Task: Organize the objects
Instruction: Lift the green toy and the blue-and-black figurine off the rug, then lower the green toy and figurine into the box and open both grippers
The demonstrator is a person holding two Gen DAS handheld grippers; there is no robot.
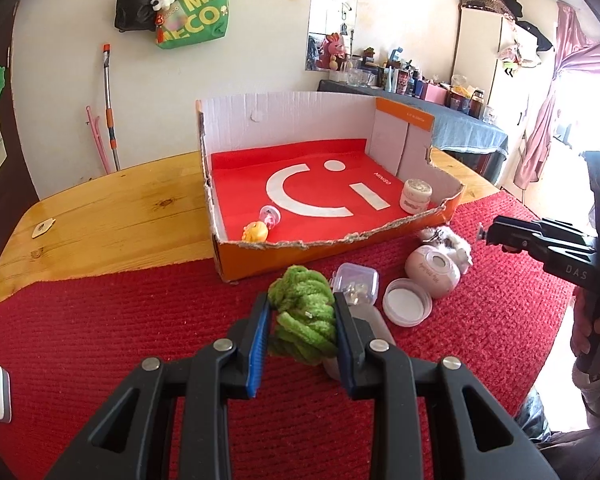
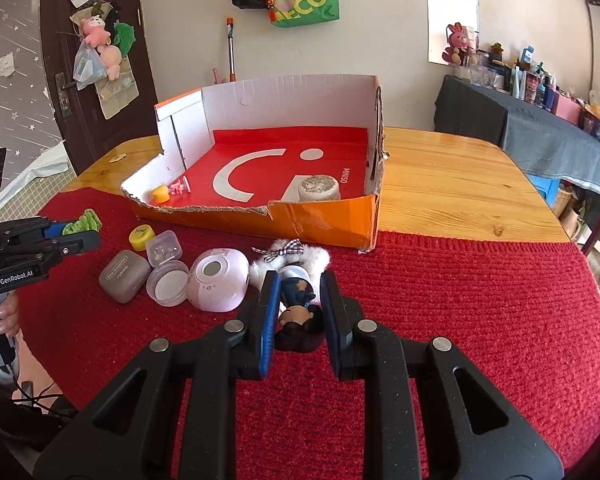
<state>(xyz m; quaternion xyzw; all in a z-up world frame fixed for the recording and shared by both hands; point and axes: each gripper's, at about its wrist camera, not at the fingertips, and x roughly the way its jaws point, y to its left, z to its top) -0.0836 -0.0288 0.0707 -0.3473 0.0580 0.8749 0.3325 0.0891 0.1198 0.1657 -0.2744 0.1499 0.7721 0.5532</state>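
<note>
**Both tools loaded; three items in box**

Left tool (image 1: 302,316) is clamped on one fuzzy green chenille bundle (image 1: 304,312), raised above the red woven mat (image 1: 100,340). Right tool (image 2: 300,308) has its pads at both sides of one dark-haired doll (image 2: 300,312) lying on the mat; contact cannot be confirmed. The torn orange cardboard box (image 2: 324,220), on the wooden worktop (image 2: 460,192), holds three items: one round white jar (image 2: 319,189), one yellow toy (image 2: 160,193), one pink trinket (image 2: 179,188). Five small containers lie on the mat, left of the doll.
</note>
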